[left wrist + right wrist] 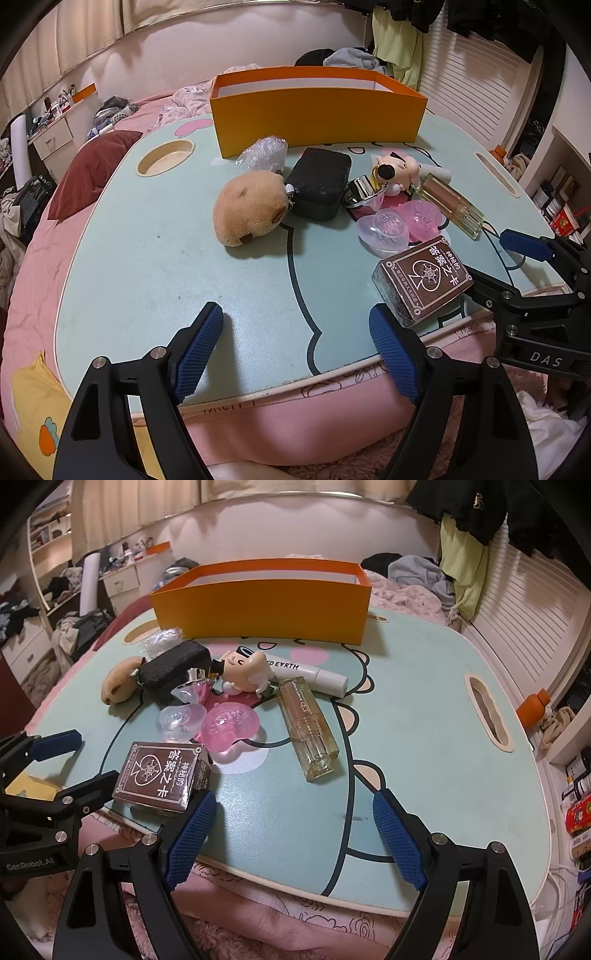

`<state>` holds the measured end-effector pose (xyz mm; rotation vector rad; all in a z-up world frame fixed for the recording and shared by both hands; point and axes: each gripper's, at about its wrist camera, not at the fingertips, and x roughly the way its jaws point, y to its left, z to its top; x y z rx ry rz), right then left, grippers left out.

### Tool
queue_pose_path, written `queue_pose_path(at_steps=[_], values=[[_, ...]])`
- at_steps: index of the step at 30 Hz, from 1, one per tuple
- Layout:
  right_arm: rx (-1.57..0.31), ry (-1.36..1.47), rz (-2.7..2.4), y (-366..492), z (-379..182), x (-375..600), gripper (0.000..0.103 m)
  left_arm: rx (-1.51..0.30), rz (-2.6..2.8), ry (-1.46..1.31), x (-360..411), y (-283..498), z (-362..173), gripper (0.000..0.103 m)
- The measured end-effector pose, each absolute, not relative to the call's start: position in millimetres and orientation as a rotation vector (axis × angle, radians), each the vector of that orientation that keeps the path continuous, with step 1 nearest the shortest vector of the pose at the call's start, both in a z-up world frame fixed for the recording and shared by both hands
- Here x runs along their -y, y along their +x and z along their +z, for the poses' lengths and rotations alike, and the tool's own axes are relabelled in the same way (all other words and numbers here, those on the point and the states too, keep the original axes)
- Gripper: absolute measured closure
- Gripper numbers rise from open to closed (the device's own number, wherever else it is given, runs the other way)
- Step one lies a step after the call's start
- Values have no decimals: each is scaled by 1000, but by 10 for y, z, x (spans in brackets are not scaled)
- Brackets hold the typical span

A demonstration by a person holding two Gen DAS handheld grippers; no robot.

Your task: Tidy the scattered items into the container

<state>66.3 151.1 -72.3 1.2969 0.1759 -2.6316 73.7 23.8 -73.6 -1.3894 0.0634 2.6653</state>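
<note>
The open orange cardboard box (317, 118) stands at the far side of the pale green cartoon-printed desk (147, 266). Only its white inner walls show from either view — whether anything lies inside cannot be told.

The scattered things lie in front of the box, none in it: a crumpled clear plastic wrap (263, 153), a tan plush toy (248, 208), a black rectangular case (319, 188), a small cream cartoon figurine (397, 170), a clear heart-shaped plastic shell (386, 230) touching a pink one (423, 218), a tall clear glass perfume bottle lying on its side (452, 205), and a brown card box with white Chinese print (424, 282) near the desk's front edge.

The left tool (295, 343) is spread wide over bare desk, nothing between its blue pads. The right tool (293, 830) is likewise spread and empty, its left pad just beside the card box.

The right wrist view alone shows a white tube printed "EARTH" (314, 674) behind the figurine — nearly hidden in the left view — and a faceted pink bottle with a silver cap (195, 688). The left view alone shows the round cup recess (166, 157) in the desk.
</note>
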Motion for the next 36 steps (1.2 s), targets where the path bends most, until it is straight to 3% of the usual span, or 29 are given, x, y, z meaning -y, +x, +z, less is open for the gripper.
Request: queue_pose_path(at_steps=[24, 30, 34, 36], values=[[-177, 1278, -2630, 689, -723, -1525, 16, -72, 2662, -1386, -240, 741, -741, 21], [-188, 1239, -2617, 712, -686, -1508, 34, -70, 2662, -1373, -235, 752, -744, 22], [-144, 1211, -2614, 684, -676, -1580, 36, 24, 2629, -1328, -137, 782, -718, 22], [-119, 1189, -2602, 667, -668, -1615, 45, 73, 2619, -1302, -70, 791, -697, 22]])
